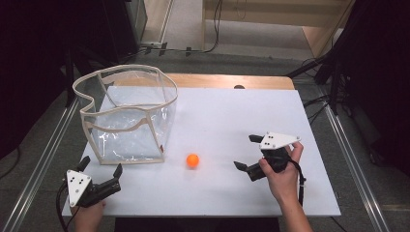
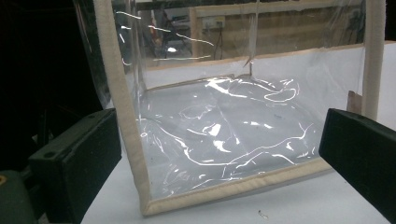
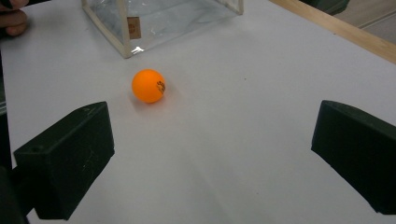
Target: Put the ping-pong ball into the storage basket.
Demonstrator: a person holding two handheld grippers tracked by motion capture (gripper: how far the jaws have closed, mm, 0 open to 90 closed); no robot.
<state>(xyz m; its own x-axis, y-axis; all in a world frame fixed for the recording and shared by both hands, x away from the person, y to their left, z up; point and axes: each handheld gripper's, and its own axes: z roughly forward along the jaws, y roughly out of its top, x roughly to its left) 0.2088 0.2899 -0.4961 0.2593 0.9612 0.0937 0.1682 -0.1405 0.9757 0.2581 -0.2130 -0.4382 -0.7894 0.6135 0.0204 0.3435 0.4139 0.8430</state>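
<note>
Examining the table, we find the orange ball point(image 1: 193, 160) resting free on the white table point(image 1: 241, 116), just beside the front corner of the clear bag point(image 1: 126, 116) and apart from both tools. The right gripper point(image 1: 244, 152) points at the ball with jaws spread wide and empty; the left gripper point(image 1: 101, 169) faces the bag's front wall, likewise wide and empty. We judge the chief risk a rolling ball: one jaw nudging it first would send it off toward the table's near edge. The bag's soft, sagging rim may obstruct placement.
</note>
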